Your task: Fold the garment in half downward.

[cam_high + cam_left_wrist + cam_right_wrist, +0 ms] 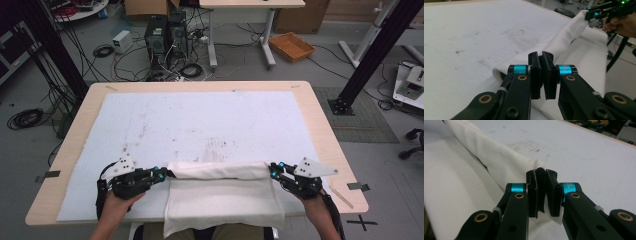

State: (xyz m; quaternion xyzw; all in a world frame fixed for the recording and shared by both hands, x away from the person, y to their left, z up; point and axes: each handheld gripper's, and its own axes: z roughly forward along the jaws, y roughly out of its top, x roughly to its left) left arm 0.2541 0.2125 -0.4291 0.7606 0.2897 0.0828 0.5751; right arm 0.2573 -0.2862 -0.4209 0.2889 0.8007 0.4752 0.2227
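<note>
White towel point(220, 192) folded at near bench point(320, 130) edge on pale blue mat point(200, 125), left gripper point(164, 174) and right gripper point(273, 171) each pinching a fold corner, mat stained, orange tray point(291, 46) on floor beyond

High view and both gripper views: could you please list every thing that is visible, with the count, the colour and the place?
white cloth: 1, white, near edge of the table, its far edge lifted and stretched between the two grippers, its near part hanging over the table edge
mat: 1, pale blue-white with dark stains, covering most of the table
table: 1, light wood, centre
basket: 1, orange-brown, on the floor beyond the table
computer towers: 2, black, on the floor among cables
left gripper: 1, black with blue rings, shut on the cloth's left end
right gripper: 1, black with blue rings, shut on the cloth's right end
</note>
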